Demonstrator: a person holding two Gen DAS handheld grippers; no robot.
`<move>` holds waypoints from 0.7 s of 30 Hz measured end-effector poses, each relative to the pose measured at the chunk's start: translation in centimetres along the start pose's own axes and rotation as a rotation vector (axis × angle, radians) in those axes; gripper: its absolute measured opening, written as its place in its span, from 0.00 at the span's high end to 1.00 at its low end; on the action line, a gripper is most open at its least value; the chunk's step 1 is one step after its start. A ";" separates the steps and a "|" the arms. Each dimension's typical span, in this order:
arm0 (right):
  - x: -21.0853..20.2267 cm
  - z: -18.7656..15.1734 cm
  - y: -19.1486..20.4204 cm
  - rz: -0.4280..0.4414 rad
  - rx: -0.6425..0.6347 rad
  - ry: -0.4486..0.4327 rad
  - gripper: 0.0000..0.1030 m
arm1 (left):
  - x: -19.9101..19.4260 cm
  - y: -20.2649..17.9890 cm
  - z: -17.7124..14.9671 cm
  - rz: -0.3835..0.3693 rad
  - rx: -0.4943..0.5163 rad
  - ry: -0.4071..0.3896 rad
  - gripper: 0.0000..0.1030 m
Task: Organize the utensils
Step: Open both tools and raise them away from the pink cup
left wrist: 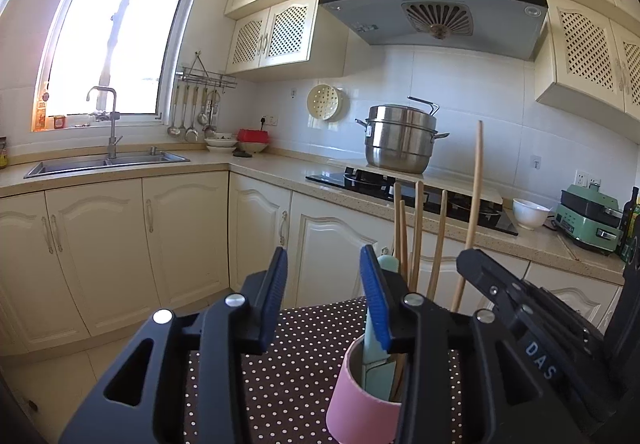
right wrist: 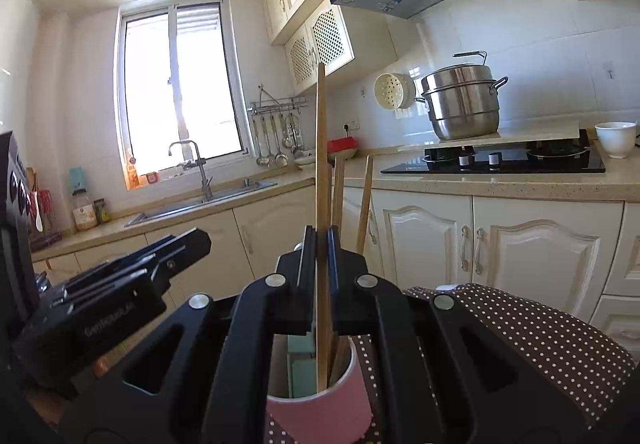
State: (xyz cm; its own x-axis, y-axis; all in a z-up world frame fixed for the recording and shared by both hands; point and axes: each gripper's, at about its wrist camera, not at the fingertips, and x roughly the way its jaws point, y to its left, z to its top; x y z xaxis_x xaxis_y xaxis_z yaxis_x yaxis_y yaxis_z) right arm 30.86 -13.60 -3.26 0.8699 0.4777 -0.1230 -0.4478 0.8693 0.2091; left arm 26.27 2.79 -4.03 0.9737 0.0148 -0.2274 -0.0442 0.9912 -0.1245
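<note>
A pink cup (left wrist: 362,408) stands on a brown polka-dot cloth (left wrist: 288,364). It holds a mint-green utensil (left wrist: 374,364) and several wooden chopsticks (left wrist: 418,228). My left gripper (left wrist: 325,296) is open just left of the cup with nothing between its blue pads; its right pad sits in front of the mint handle. In the right wrist view my right gripper (right wrist: 322,256) is shut on one long chopstick (right wrist: 321,148), held upright with its lower end inside the pink cup (right wrist: 320,416). The left gripper's body (right wrist: 120,276) shows at the left there.
Beyond the cloth runs an L-shaped counter with a black gas hob (left wrist: 400,190), a steel steamer pot (left wrist: 400,140), a white bowl (left wrist: 530,213) and a green appliance (left wrist: 588,218). A sink (left wrist: 104,161) lies under the window. White cabinet doors line the floor gap.
</note>
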 end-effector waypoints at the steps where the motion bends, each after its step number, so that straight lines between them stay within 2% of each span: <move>1: -0.2 -0.1 0.1 -0.002 -0.007 0.003 0.94 | -0.2 0.0 -0.1 0.004 0.000 0.000 0.62; 11: -1.5 -0.6 0.4 -0.018 -0.017 0.041 0.94 | -2.1 -0.5 -0.3 0.010 0.008 0.001 0.47; 21: -2.8 -0.9 1.4 -0.034 -0.019 0.062 0.93 | -4.6 -0.9 -0.5 0.010 0.031 -0.005 0.41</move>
State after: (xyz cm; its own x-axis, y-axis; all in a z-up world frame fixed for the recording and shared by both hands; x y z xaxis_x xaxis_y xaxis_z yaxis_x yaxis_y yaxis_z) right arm 27.59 -13.57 -3.47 0.8704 0.4543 -0.1900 -0.4227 0.8872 0.1850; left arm 21.75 1.79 -3.36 0.9744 0.0258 -0.2232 -0.0475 0.9946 -0.0924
